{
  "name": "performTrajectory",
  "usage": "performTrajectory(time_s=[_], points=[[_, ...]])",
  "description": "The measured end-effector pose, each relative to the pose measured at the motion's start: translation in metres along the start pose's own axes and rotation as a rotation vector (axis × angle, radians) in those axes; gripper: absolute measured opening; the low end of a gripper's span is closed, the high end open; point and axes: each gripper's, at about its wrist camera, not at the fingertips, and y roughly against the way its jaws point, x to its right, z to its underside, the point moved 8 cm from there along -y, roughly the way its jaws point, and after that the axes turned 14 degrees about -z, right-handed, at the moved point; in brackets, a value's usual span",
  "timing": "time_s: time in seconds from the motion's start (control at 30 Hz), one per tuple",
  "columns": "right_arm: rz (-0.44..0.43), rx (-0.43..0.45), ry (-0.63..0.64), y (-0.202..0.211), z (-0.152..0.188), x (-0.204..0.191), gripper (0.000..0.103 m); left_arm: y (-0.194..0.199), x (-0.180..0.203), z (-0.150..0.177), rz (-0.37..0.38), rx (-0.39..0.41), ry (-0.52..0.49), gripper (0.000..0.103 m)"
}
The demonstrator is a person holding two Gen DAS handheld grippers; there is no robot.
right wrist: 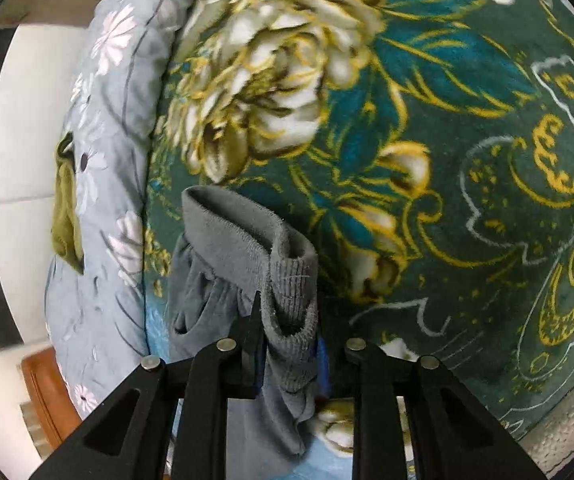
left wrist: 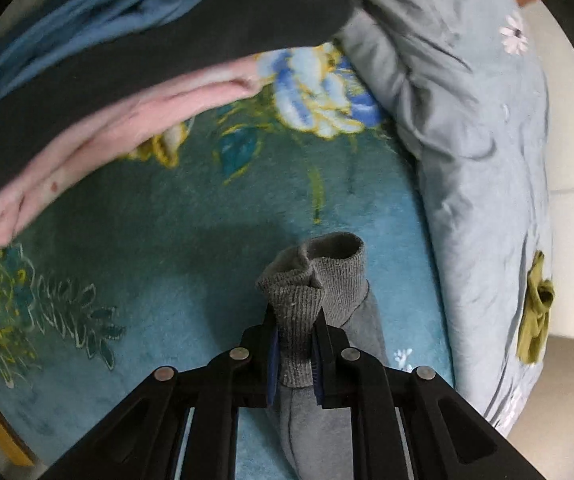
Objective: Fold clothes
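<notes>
Over the teal floral blanket (left wrist: 191, 216), the left hand-held gripper (left wrist: 295, 354) clamps a ribbed cuff of the grey garment (left wrist: 319, 280), and the right hand-held gripper (right wrist: 289, 336) pinches its other ribbed band (right wrist: 291, 280). Beyond the garment lie folded pink (left wrist: 87, 140) and dark clothes (left wrist: 167, 52); beside it, a pale-blue quilt (left wrist: 479, 160).

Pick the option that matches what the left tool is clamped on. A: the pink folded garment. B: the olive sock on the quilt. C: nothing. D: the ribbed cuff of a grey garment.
D: the left tool is shut on the ribbed cuff of the grey garment, while the pink garment lies apart on the blanket.
</notes>
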Motion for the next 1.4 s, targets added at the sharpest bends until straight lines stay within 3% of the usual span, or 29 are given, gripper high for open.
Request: performTrajectory(time_s=[0.07, 0.13, 0.2, 0.37, 0.4, 0.47, 0.63, 0.73, 0.93, 1.07, 1.2, 1.4], points=[[0.020, -0.006, 0.028, 0.000, -0.001, -0.005, 0.025, 0.010, 0.018, -0.002, 0.008, 0.029, -0.056, 0.014], [0.041, -0.007, 0.051, -0.001, -0.001, -0.010, 0.034, 0.025, 0.038, 0.002, 0.013, 0.067, -0.133, 0.014], [0.065, 0.014, 0.075, 0.003, -0.001, -0.012, 0.062, 0.039, 0.055, 0.011, 0.018, 0.098, -0.193, 0.014], [0.096, 0.045, 0.107, 0.024, 0.006, -0.015, 0.072, 0.076, 0.098, 0.050, 0.028, 0.174, -0.394, 0.014], [0.101, 0.049, 0.120, 0.029, 0.008, -0.016, 0.084, 0.084, 0.106, 0.060, 0.021, 0.196, -0.449, 0.014], [0.103, 0.053, 0.156, 0.041, 0.016, -0.019, 0.095, 0.095, 0.124, 0.084, 0.031, 0.219, -0.541, 0.014], [0.090, 0.050, 0.241, 0.068, 0.041, -0.027, 0.097, 0.097, 0.167, 0.155, 0.051, 0.227, -0.765, 0.015], [0.063, 0.032, 0.259, 0.070, 0.054, -0.029, 0.097, 0.090, 0.190, 0.204, 0.074, 0.190, -0.825, 0.014], [0.011, -0.023, 0.280, 0.064, 0.075, -0.031, 0.097, 0.061, 0.232, 0.300, 0.050, 0.160, -0.942, 0.014], [0.002, -0.074, 0.298, 0.058, 0.085, -0.025, 0.097, 0.038, 0.252, 0.374, 0.018, 0.169, -1.120, 0.015], [0.001, -0.099, 0.288, 0.057, 0.086, -0.012, 0.097, 0.012, 0.259, 0.424, -0.037, 0.146, -1.233, 0.015], [0.022, -0.128, 0.296, 0.056, 0.081, 0.000, 0.097, -0.025, 0.255, 0.466, -0.095, 0.048, -1.293, 0.019]])
